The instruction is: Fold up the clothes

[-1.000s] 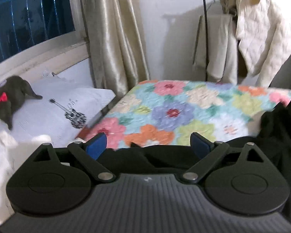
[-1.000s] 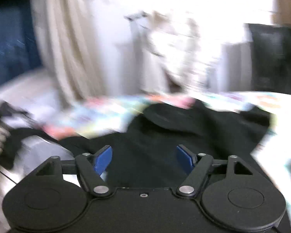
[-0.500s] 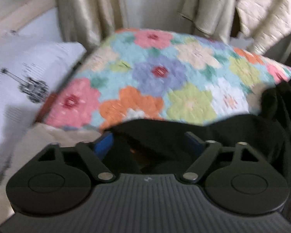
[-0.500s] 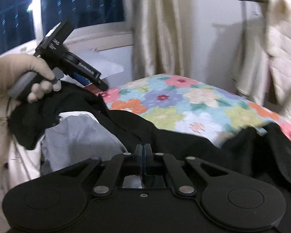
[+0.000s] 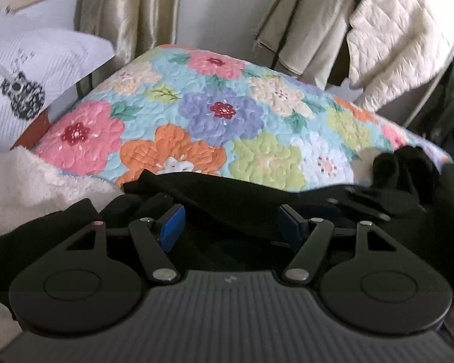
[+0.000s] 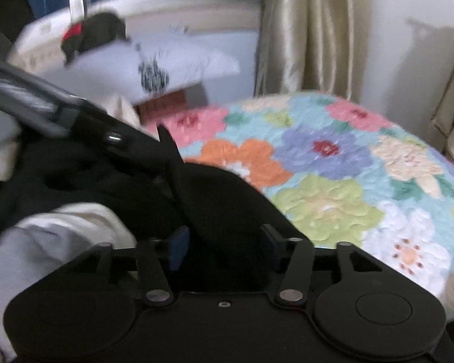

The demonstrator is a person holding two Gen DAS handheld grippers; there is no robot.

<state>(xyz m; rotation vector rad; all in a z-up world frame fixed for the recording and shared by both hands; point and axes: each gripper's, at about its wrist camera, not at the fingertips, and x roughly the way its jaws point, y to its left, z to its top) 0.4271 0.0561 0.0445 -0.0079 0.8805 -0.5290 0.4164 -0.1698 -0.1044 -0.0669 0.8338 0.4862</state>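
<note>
A black garment (image 5: 242,196) lies crumpled across the near edge of the floral quilt (image 5: 221,112). My left gripper (image 5: 231,224) is open, its blue pads on either side of a black fold that runs between them. In the right wrist view the same black garment (image 6: 227,199) bulges up between the pads of my right gripper (image 6: 224,242), which is also open. The left tool's dark body (image 6: 84,121) reaches in from the upper left, held by a gloved hand (image 6: 0,157). This view is blurred.
A white fleece cloth (image 5: 30,187) sits left of the black garment, and a grey garment (image 6: 45,242) lies under its left part. A guitar-print pillow (image 5: 30,69) and a dark plush toy (image 6: 93,33) are at the back left. A cream jacket (image 5: 399,33) hangs at right.
The right gripper, shut half a second ago, has opened and swung left over the black garment. The left gripper stayed open and came down and forward onto the garment.
</note>
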